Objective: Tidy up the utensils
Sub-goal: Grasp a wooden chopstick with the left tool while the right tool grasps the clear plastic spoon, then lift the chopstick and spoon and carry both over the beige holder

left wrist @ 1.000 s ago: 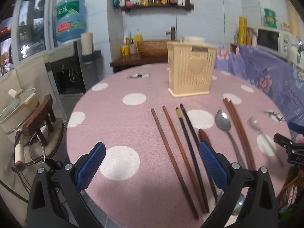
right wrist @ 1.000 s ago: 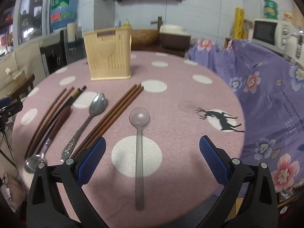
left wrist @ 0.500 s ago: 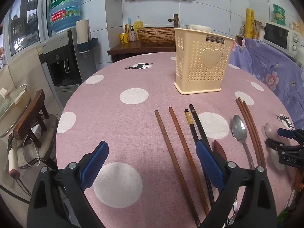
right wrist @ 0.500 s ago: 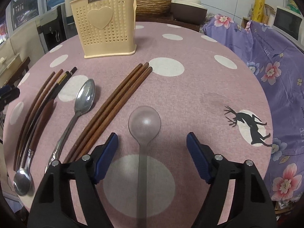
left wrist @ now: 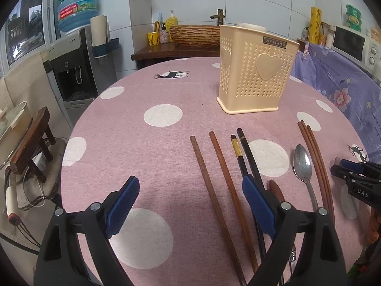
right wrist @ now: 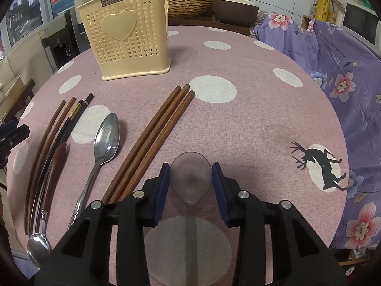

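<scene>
Right gripper: jaws just closing, pads flanking the translucent spoon bowl, flat on the table near the chopsticks (contact unconfirmed). Recommend centring squarely before lifting toward the holder.

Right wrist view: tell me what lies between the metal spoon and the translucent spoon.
Three brown wooden chopsticks lie side by side between the metal spoon and the translucent spoon, clearest in the right wrist view.

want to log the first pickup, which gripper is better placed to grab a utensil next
Right. The right gripper has been closing around the translucent grey plastic spoon's bowl; the left gripper stands wide over bare pink tablecloth.
</scene>
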{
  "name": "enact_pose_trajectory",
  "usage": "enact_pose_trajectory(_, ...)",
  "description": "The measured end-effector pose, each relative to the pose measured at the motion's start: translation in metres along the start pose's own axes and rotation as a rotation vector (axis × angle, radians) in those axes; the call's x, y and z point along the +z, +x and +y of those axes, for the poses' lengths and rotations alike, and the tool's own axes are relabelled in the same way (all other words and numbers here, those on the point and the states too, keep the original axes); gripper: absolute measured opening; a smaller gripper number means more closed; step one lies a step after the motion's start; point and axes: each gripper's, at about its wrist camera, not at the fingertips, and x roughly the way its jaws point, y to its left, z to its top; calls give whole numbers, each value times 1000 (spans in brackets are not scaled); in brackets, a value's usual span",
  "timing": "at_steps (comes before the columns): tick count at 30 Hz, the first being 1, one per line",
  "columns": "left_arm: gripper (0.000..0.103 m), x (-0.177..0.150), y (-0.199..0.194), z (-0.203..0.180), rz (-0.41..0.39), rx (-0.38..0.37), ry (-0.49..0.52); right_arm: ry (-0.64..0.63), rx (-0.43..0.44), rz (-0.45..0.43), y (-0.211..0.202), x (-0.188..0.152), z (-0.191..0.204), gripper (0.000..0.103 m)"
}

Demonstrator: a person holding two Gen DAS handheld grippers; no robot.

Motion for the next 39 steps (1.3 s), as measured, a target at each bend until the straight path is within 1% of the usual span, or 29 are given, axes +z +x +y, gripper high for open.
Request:
enact_pose_trajectory(4,73,5,10,-4,45,7,-6,-1,10,-5,0,-1,-1,37)
enact_pose_trajectory(7,69,10,18,-5,74,-14,-31,-5,8,-7,0,0,-1,37)
enact_pose_trajectory(8,66,13,22,-4,87,-8,-38,-5,8,-9,0,-1,-1,37)
enact_pose_trajectory(10,56,18,31,-2,113,-2,-60,-5,10,-11,0,-1,-1,37)
enact_pose_trajectory(11,54,21,37,0,132,1,-75,-5,10,-12,0,-1,-1,37)
enact_pose_trajectory(13,44,24,45,0,149,16,-78,-4,10,-14,0,-2,-1,37)
enact_pose_trajectory(18,36,30,64,-4,202,21,-67,-3,9,-13,0,-1,-1,37)
enact_pose_trajectory(22,34,33,68,-10,202,52,-35,-2,9,-13,-1,-1,-1,37)
enact_pose_trajectory(26,33,33,70,-11,198,53,-43,-2,5,-12,-1,-1,0,37)
enact_pose_trajectory(29,23,34,71,-12,189,57,-38,0,6,-13,0,0,-1,37)
enact_pose_trajectory(31,13,35,72,-12,186,62,-44,1,12,-12,0,0,-2,37)
enact_pose_trajectory(32,11,36,72,-11,186,64,-48,5,18,-12,0,0,-3,37)
enact_pose_trajectory(36,10,40,73,-6,182,31,-75,37,60,-23,-2,3,-8,37)
enact_pose_trajectory(39,9,45,64,-3,136,34,-90,42,77,-54,-10,8,-11,37)
